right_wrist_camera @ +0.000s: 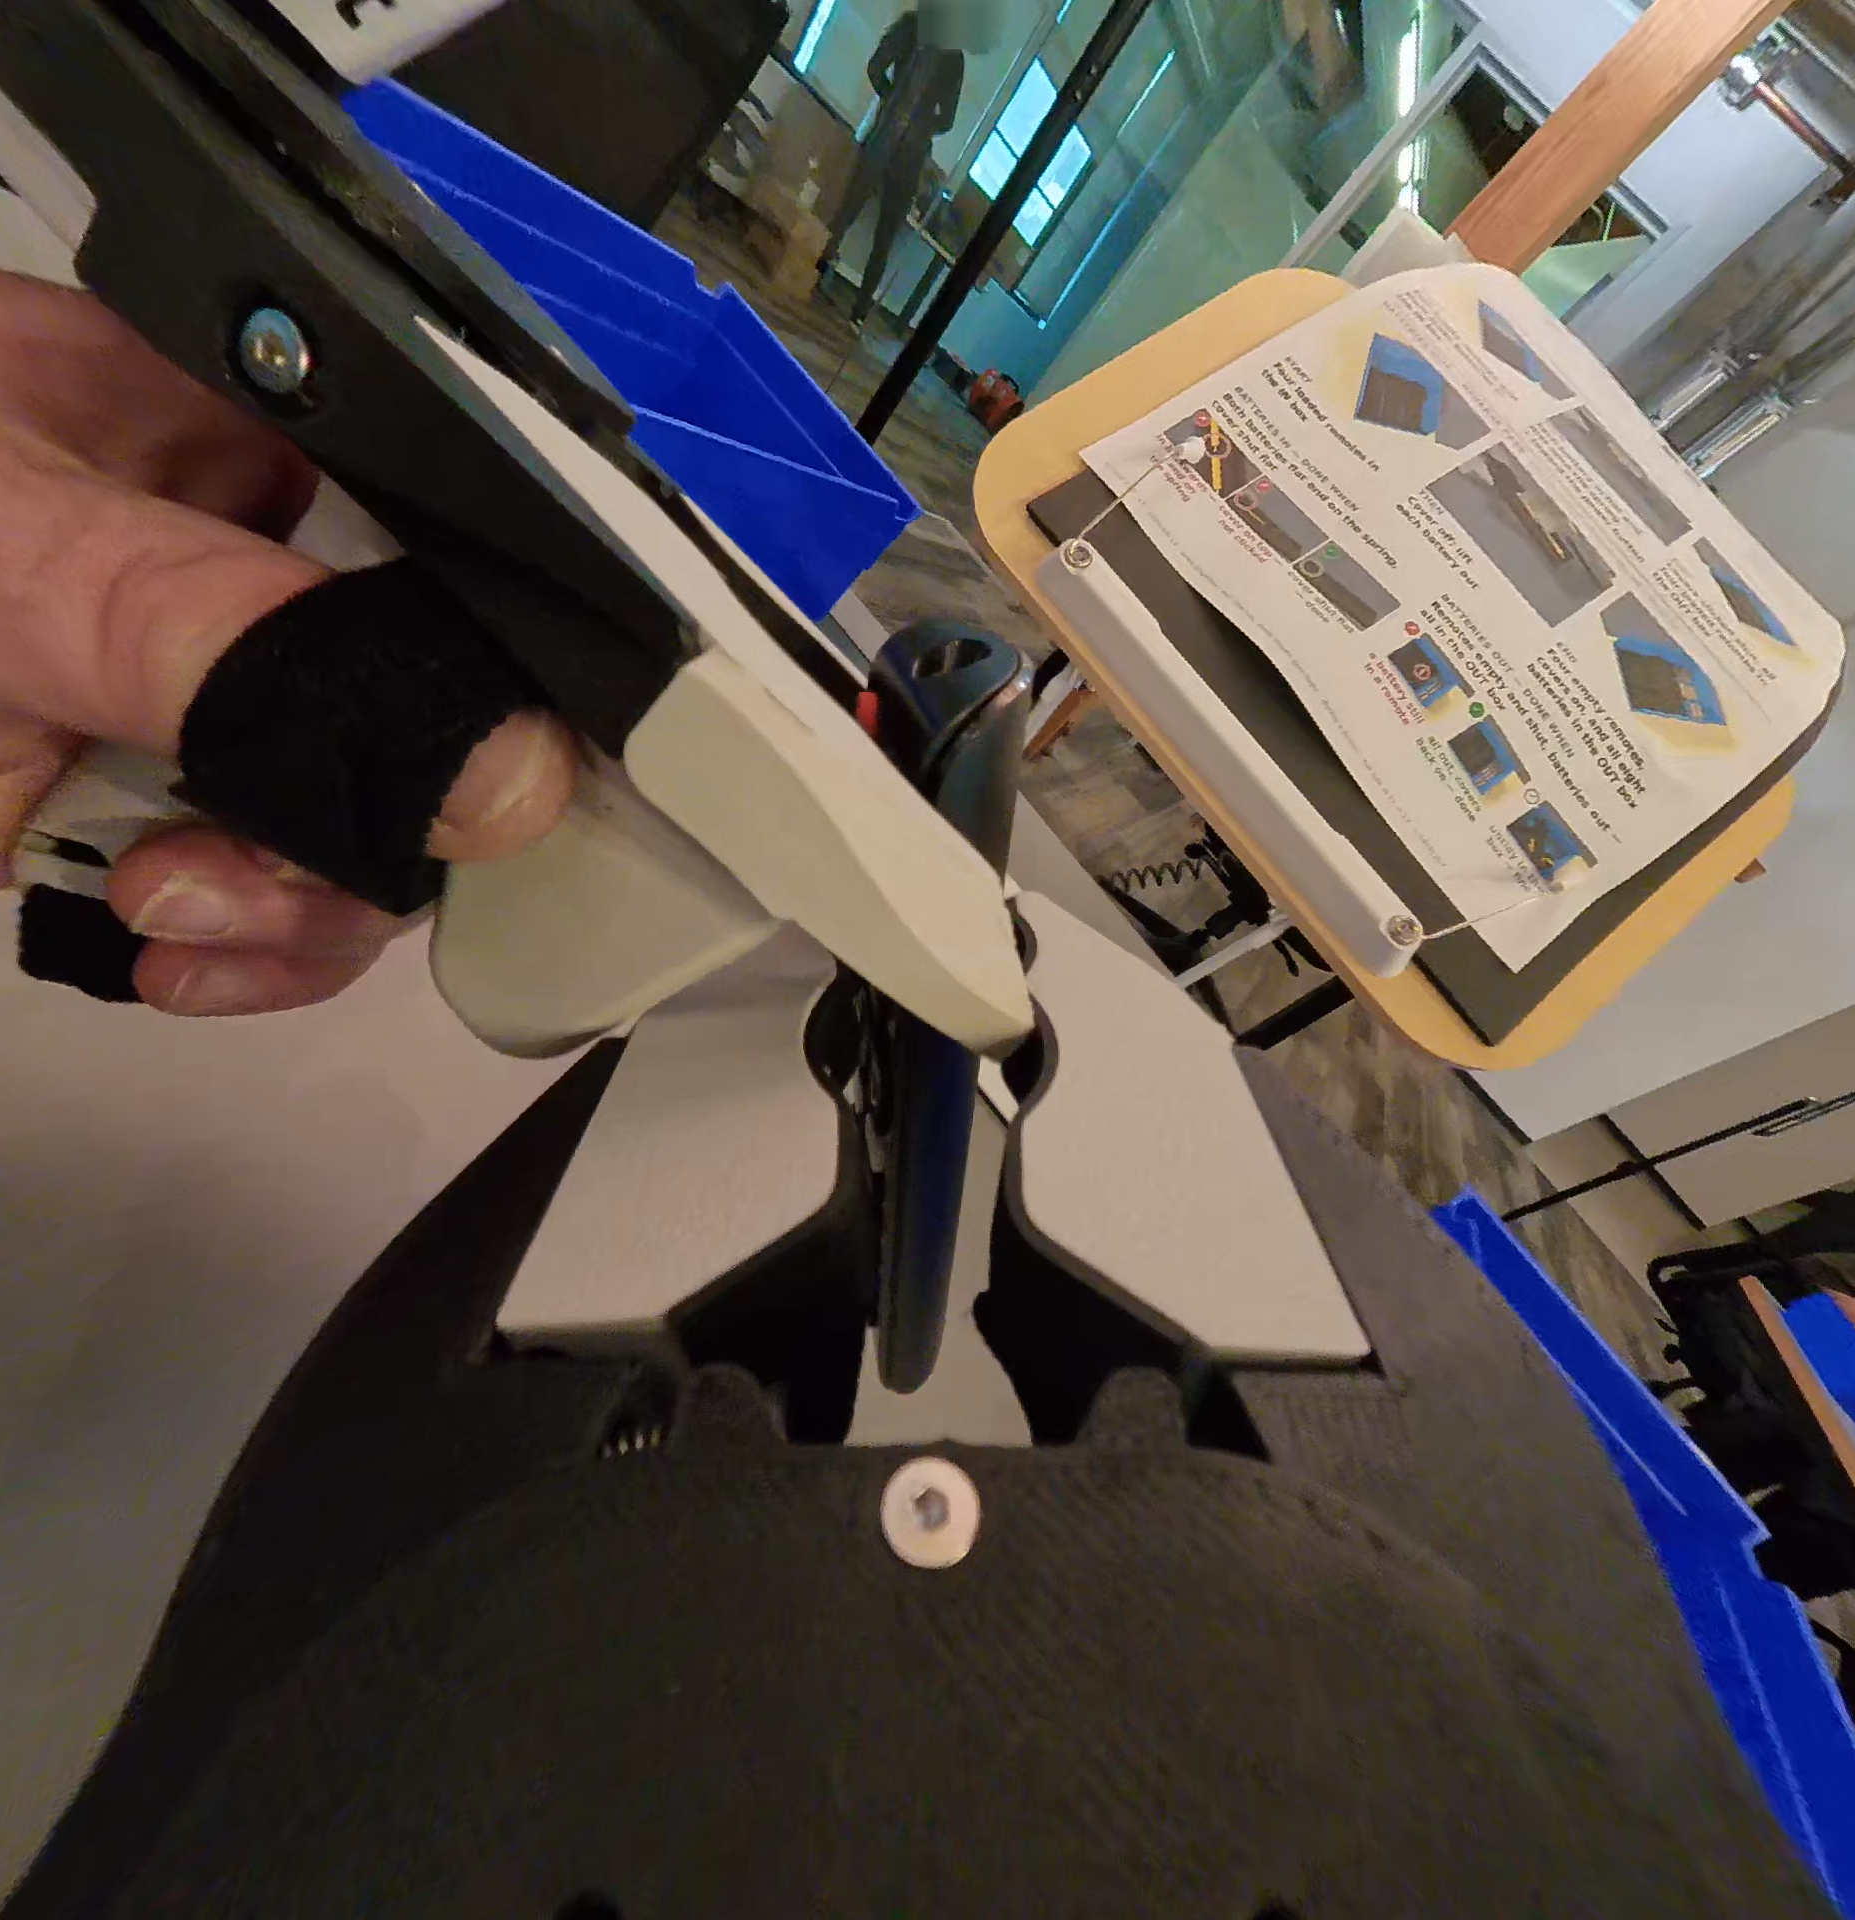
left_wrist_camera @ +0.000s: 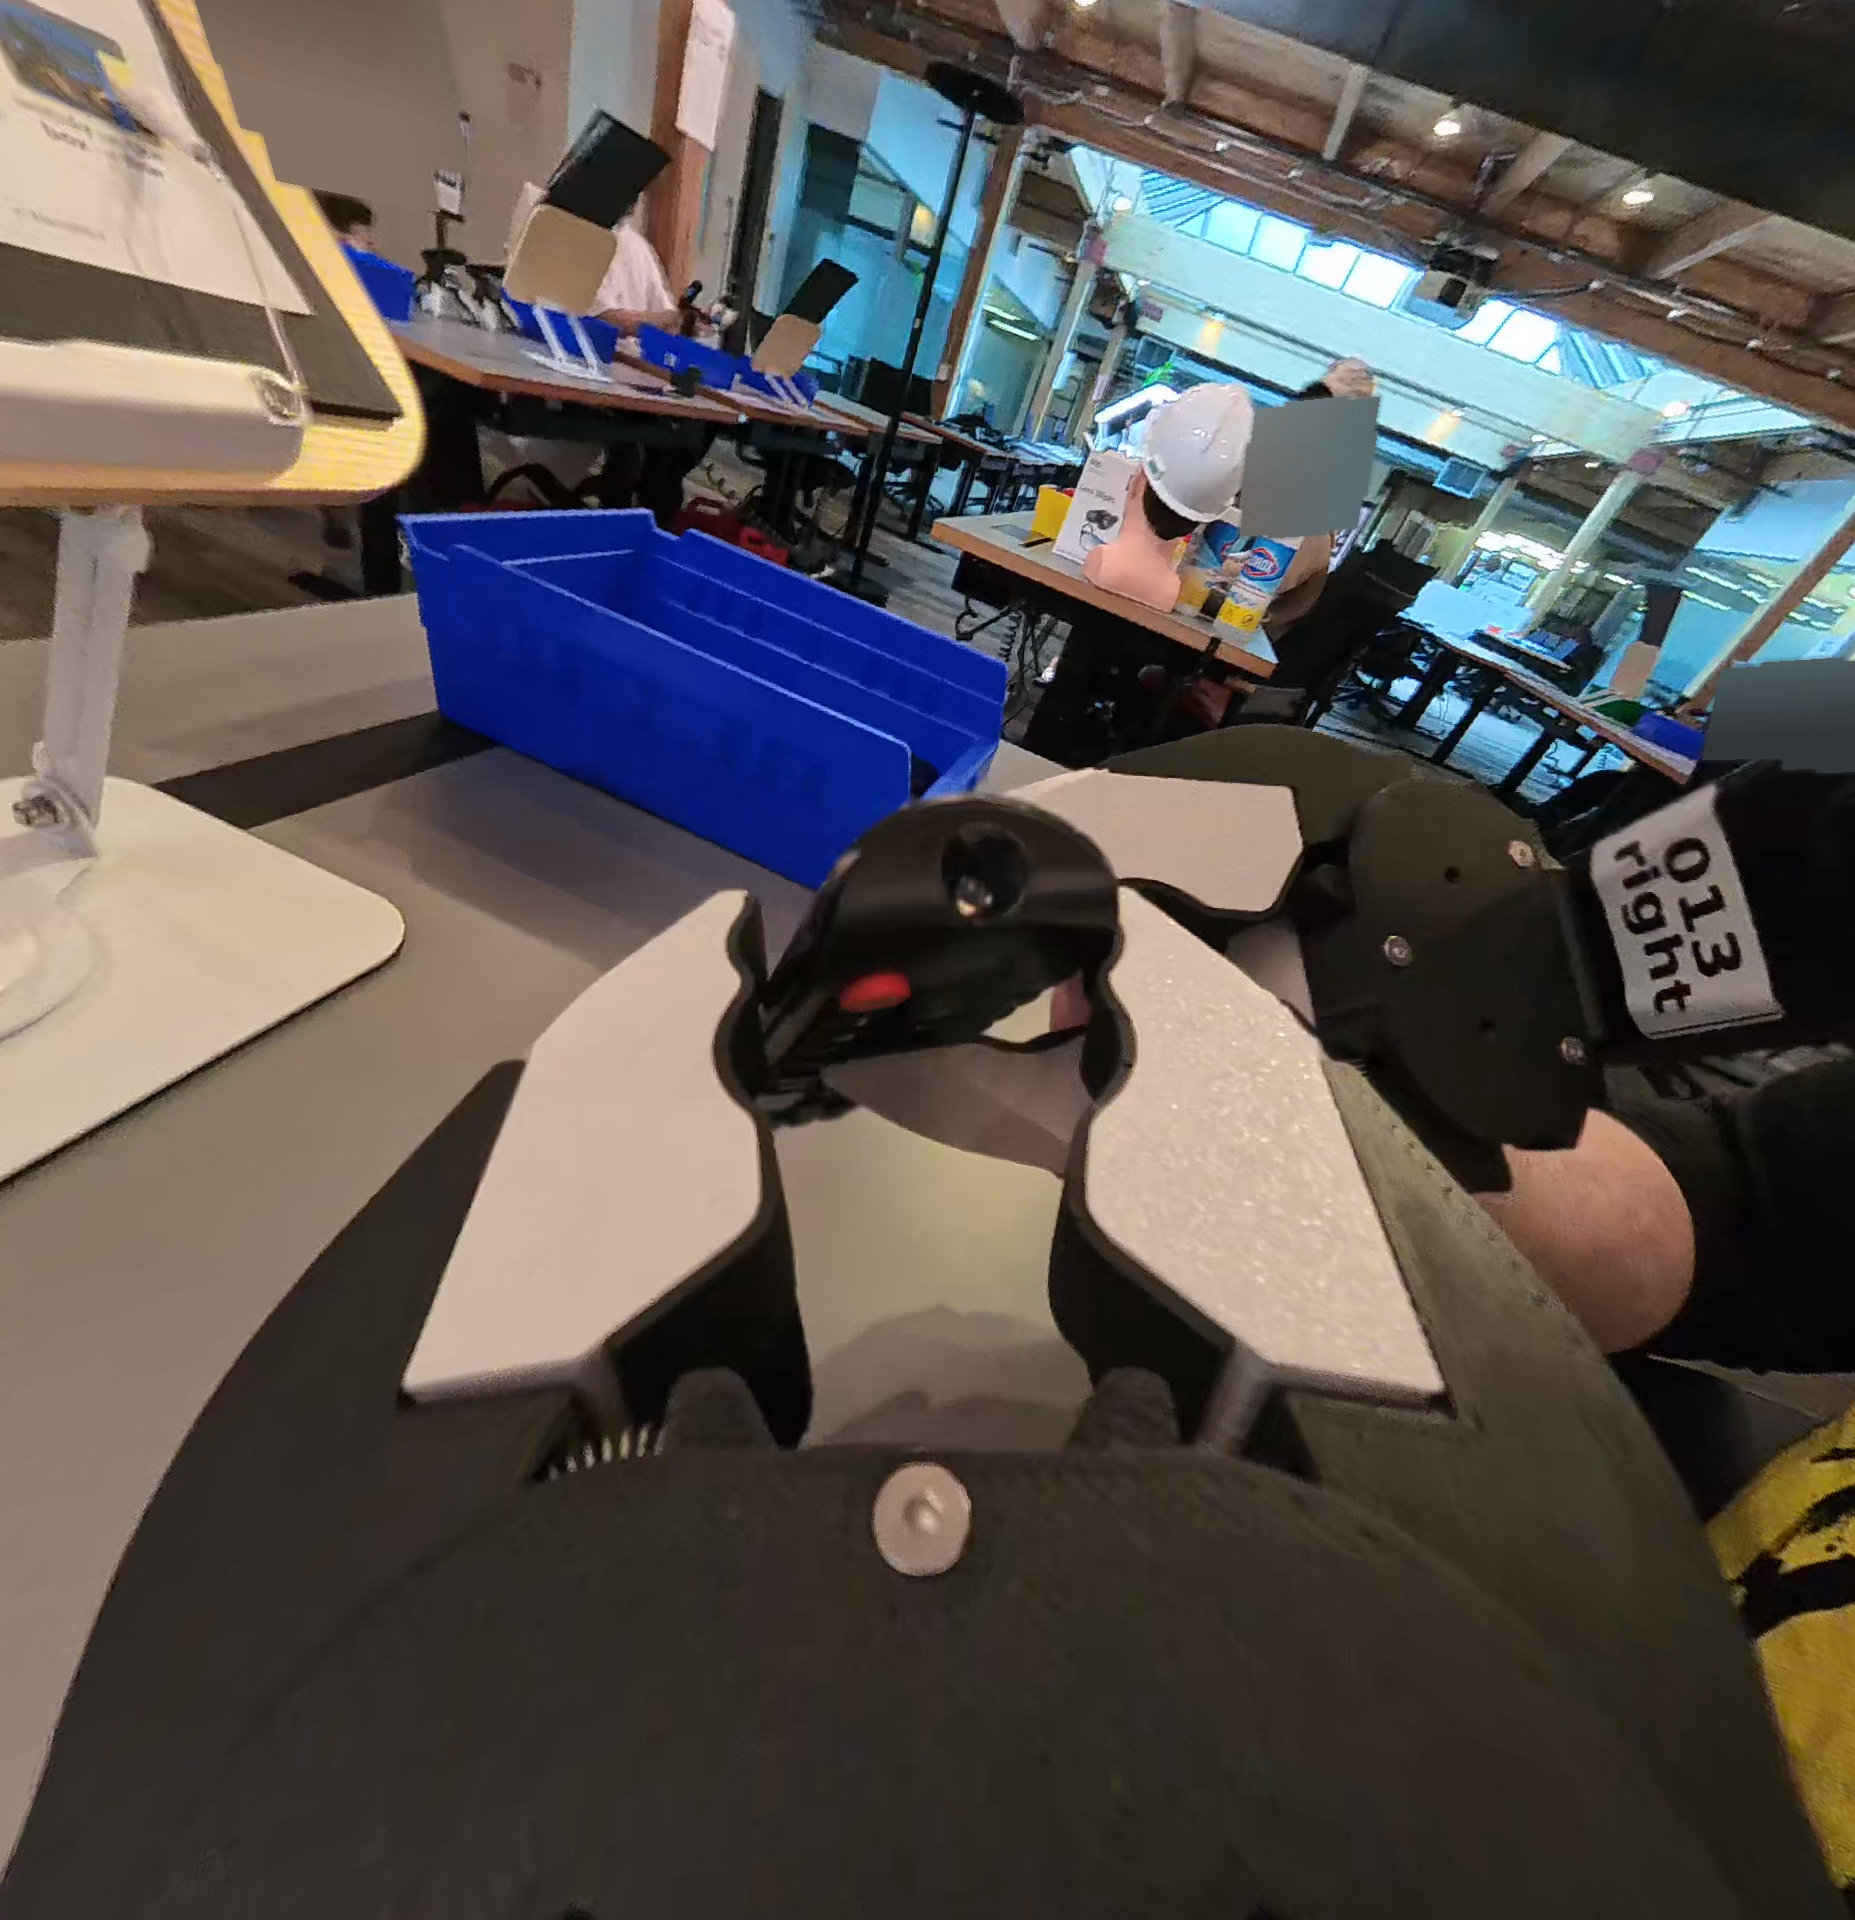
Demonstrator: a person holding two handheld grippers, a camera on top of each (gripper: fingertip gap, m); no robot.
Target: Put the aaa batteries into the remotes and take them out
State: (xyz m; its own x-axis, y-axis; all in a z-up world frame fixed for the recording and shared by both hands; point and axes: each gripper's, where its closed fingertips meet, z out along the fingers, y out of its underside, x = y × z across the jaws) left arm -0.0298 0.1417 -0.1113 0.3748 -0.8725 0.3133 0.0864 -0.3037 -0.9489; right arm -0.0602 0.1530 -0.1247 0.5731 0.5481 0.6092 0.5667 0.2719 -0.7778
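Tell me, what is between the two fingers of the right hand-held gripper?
In the right wrist view, the black remote stands edge-on between the right hand-held gripper fingers; the left hand-held gripper reaches over it.

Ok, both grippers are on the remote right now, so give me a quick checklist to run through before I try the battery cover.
1. Left gripper on the remote: ok, fingers closed on its end, held above the table.
2. Right gripper on the remote: ok, the body sits edge-on between its fingers.
3. Grippers clear of each other: not ok, a left finger overlaps the right gripper's tips.
4. Battery cover on or off: cannot tell, neither view shows the back.
5. Batteries inside: cannot tell.
6. Blue bin within reach: ok, on the table just behind the remote.
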